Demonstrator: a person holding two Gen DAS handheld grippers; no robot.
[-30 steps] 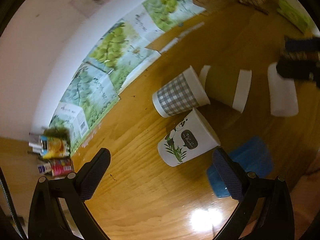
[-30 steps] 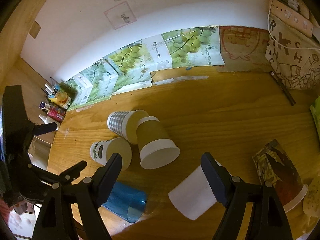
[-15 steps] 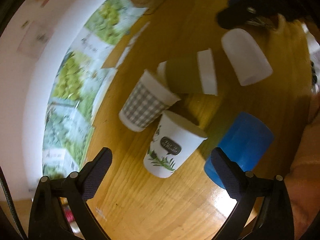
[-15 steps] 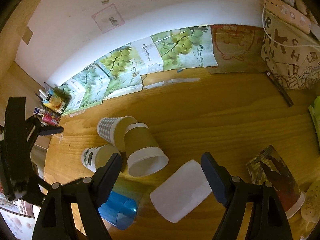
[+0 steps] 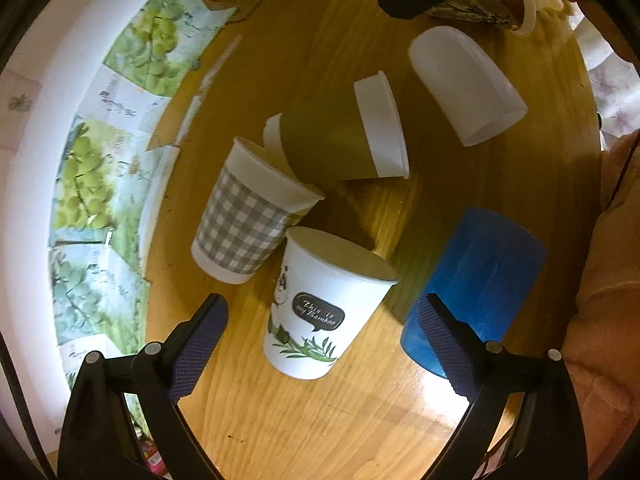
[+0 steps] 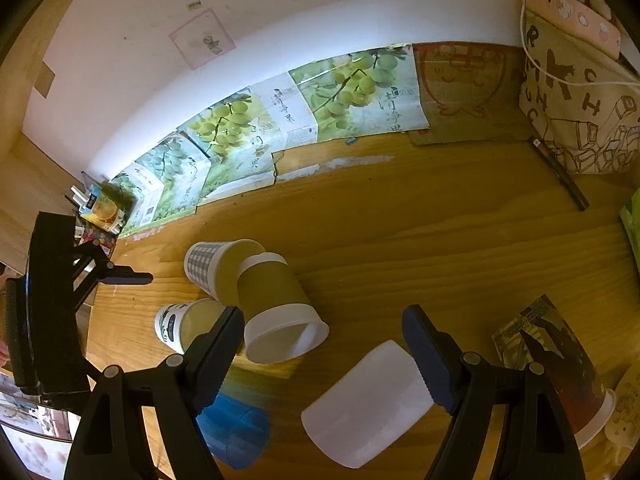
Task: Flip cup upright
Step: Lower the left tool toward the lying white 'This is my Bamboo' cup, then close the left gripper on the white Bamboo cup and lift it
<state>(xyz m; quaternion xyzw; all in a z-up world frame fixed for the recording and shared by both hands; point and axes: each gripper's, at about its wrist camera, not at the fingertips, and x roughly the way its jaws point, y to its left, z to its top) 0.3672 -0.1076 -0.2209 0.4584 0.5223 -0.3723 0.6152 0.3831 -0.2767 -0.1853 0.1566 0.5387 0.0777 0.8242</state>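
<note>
Hovering above the wooden table [image 6: 440, 232], you held both grippers spread wide with nothing between their fingers. Your left gripper [image 5: 322, 342] pointed straight at the panda-and-bamboo paper cup [image 5: 320, 304], which lay on its side just ahead of the fingertips, its base toward you and its open mouth pointing away, so its long axis ran roughly along your line of approach. Your right gripper [image 6: 323, 340] hung over the frosted white plastic cup [image 6: 368, 404], also on its side, lying between and just beyond its fingers. Which cup you meant to right was not certain; judged by alignment, the bamboo cup was the left hand's nearer target and the white cup the right's. Crowding was the concern: the grey checked cup [image 5: 248, 220] lay touching or almost touching the bamboo cup's rim, the olive-green cup with white bands [image 5: 340, 140] rested against the checked one, and the blue plastic cup [image 5: 476, 288] lay just beside your left gripper's right finger. Closing across the bamboo cup's body looked feasible, but swinging it upright would likely nudge the checked cup.
</note>
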